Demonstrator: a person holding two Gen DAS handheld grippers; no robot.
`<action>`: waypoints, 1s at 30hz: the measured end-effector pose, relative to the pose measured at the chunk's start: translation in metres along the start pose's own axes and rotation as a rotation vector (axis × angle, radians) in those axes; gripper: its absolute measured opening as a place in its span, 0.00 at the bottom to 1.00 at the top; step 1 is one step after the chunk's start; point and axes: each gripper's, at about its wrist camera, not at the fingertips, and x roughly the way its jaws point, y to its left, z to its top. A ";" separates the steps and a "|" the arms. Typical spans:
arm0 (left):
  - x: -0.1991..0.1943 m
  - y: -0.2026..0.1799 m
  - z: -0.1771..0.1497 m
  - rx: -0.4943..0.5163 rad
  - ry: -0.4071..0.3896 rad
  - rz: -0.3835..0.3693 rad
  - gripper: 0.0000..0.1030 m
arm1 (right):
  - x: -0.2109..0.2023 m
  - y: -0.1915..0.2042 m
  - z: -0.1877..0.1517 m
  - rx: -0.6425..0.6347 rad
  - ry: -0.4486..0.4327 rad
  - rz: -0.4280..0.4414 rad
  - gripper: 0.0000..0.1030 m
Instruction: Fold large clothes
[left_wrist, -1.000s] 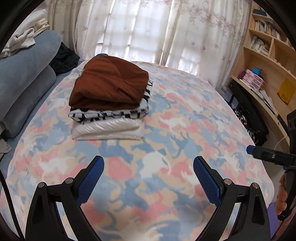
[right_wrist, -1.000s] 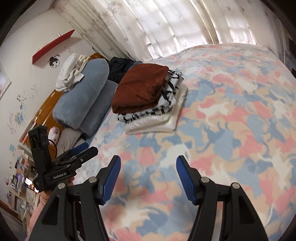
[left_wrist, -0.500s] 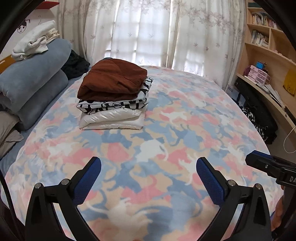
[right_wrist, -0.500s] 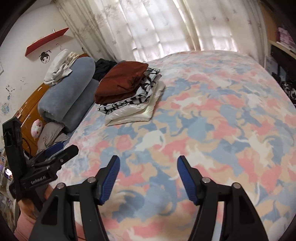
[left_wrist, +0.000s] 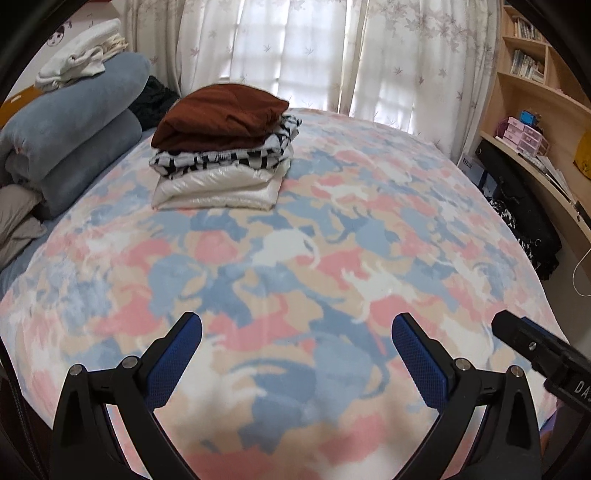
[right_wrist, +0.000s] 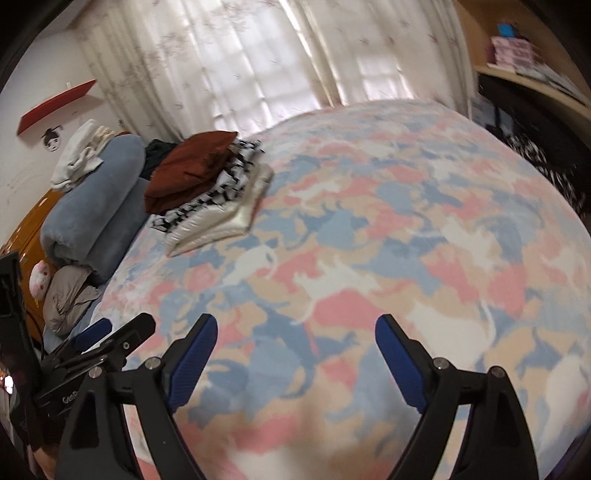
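Note:
A stack of folded clothes lies on the far left part of the bed: a rust-brown garment (left_wrist: 221, 114) on top, a black-and-white patterned one (left_wrist: 225, 157) under it, a shiny cream one (left_wrist: 218, 188) at the bottom. The stack also shows in the right wrist view (right_wrist: 192, 170). My left gripper (left_wrist: 297, 354) is open and empty, over the near edge of the bed, well short of the stack. My right gripper (right_wrist: 295, 354) is open and empty, also over the near edge. Each gripper shows at the edge of the other's view.
The bed carries a pink, blue and cream patterned blanket (left_wrist: 332, 240). Rolled blue bedding (left_wrist: 74, 140) with white clothes (left_wrist: 81, 66) on top lies at the left. Curtains (left_wrist: 314, 48) hang behind. A wooden desk and shelves (left_wrist: 535, 122) with dark bags stand at the right.
Both grippers have drawn back from the folded stack toward the near edge of the bed and sit lower. The stack has not moved. Both stay open.

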 end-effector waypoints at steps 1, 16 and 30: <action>0.002 -0.002 -0.003 -0.006 0.014 -0.003 0.99 | 0.001 -0.001 -0.003 0.000 0.007 -0.001 0.85; -0.005 -0.026 -0.011 0.056 0.004 0.018 0.99 | -0.008 0.004 -0.015 -0.058 -0.025 -0.030 0.85; -0.006 -0.029 -0.011 0.052 0.001 0.016 0.99 | -0.013 0.006 -0.013 -0.073 -0.051 -0.051 0.85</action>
